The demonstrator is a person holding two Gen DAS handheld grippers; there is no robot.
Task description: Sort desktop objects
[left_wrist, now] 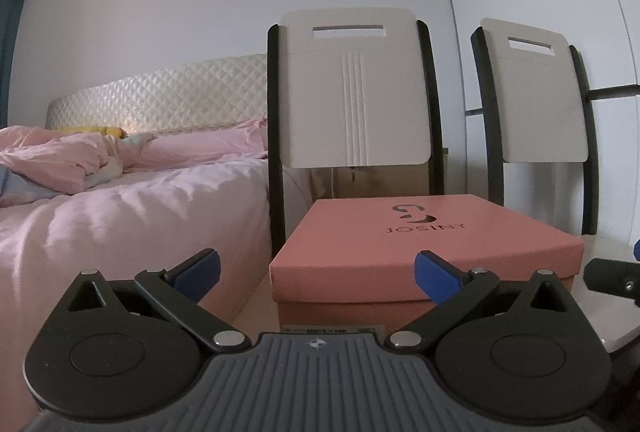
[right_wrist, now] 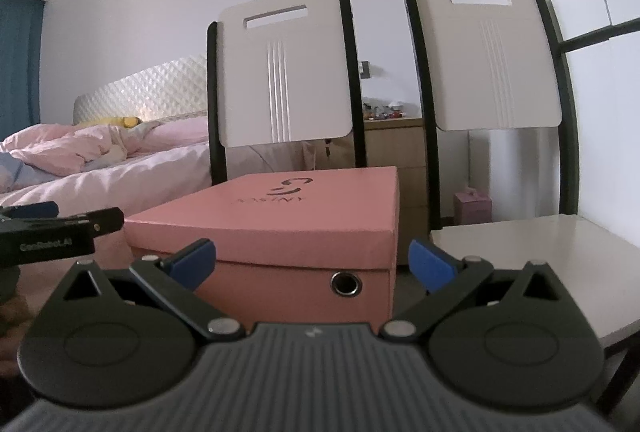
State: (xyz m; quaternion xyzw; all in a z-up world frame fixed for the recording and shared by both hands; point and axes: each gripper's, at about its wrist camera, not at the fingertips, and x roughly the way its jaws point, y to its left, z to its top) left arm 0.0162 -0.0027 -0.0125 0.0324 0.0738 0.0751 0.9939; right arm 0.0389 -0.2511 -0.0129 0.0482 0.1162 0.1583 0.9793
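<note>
On the chair seat, pink lidded box [left_wrist: 424, 244] (dark logo), metal-ringed side hole.

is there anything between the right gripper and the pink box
Nothing visible. The right gripper is open and empty, and the pink shoebox sits directly ahead of it with its lid on. The left gripper hangs off to the box's left side, not in the right gripper's path.
</note>
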